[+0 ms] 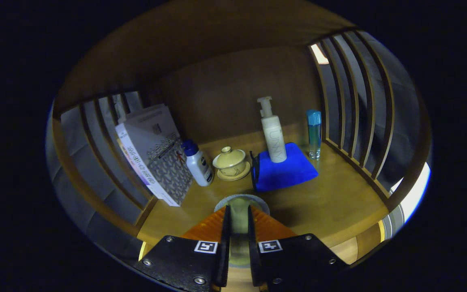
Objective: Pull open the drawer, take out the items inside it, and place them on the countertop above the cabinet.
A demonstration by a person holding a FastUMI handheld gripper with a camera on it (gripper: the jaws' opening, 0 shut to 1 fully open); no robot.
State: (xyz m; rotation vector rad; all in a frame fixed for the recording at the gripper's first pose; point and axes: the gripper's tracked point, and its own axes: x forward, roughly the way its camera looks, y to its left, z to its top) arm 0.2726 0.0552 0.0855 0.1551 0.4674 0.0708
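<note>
Gripper view. The gripper (239,219) hovers over the front part of the wooden countertop (339,207), its 2 fingers drawn close on a round, flat, greenish item (239,225) w/ a pale rim; both fingers press its sides, so it is gripped edge-on. Item type cannot be told. Its far rim shows just ahead of the fingertips.

Beyond the fingers, along the back of the countertop, left to right: a book (154,156) leaning at the left rear corner against the slatted left rail (95,162); a small white bottle w/ blue cap (198,162), tilted, touching the book's lower edge; a lidded pale-yellow cup on a saucer (230,163) just beside that bottle; a folded blue cloth (284,172) near centre; a white pump bottle (273,136) standing upright on the cloth's rear part; a slim clear bottle w/ teal cap (314,134), upright, near the slatted right rail (355,121). A plain wooden back panel (233,93) closes the rear.
</note>
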